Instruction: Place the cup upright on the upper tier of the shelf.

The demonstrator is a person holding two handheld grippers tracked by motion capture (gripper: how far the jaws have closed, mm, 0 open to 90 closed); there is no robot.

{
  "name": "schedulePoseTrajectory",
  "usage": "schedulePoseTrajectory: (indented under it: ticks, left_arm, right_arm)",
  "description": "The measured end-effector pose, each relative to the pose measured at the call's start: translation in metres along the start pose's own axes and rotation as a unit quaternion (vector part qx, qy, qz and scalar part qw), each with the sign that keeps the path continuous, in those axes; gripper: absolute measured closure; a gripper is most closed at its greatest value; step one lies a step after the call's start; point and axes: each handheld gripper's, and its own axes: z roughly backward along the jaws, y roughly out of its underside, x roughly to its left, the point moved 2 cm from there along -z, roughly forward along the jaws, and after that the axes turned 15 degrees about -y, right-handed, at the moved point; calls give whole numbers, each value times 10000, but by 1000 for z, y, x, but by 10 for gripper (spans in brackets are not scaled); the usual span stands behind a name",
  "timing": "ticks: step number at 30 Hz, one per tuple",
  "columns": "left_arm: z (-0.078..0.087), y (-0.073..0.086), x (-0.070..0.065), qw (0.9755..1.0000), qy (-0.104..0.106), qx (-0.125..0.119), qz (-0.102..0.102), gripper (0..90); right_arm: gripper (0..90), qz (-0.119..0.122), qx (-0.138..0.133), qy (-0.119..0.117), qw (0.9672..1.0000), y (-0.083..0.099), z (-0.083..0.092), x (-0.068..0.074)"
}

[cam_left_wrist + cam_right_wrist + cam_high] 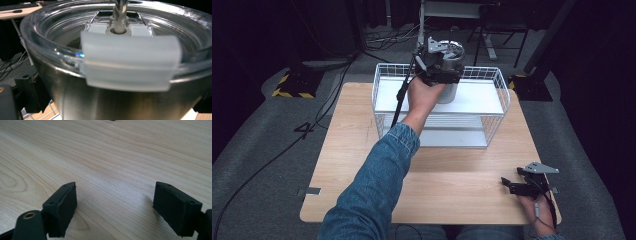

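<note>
Left gripper (443, 64) fingers clamp unlabelled steel tumbler (105, 100); right gripper (113, 207) fingers spread

**Our denim sleeve and two black grippers**

We wear a blue denim sleeve (372, 185) with a buttoned cuff on our left arm. Our left gripper (443, 62) is black and carries a grey three-cornered plate on top, and a black cable (401, 97) trails from it. Our right gripper (518, 186) is black too, with the same grey plate and a thin dark cable. In the right gripper view its jaws are matte black blocks with small screw holes, and a brass-coloured ring (29, 215) sits in the rounded link at lower left.
</note>
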Motion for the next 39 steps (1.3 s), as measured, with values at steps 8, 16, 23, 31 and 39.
schedulePoseTrajectory:
  ticks: [8, 16, 23, 31, 39]
  left_arm:
    - [2, -2, 0, 9998, -81, -158, -20, 0]
    - [15, -5, 3, 9995, -50, -302, 38, 0]
    - [34, -8, 4, 9992, -39, -404, -3, 0]
    - [62, -5, 6, 9986, 1, -520, -125, 0]
    - [96, -1, 7, 9976, 92, -676, -91, 0]
  right_arm:
    - [195, -1, -3, 2, 10000, 0, 0, 0]
    - [195, -2, -3, 0, 10000, 0, 0, 0]
    - [195, -2, -2, 1, 10000, 0, 0, 0]
    - [195, 0, 0, 0, 10000, 0, 0, 0]
    - [195, 6, 4, -1, 10000, 0, 0, 0]
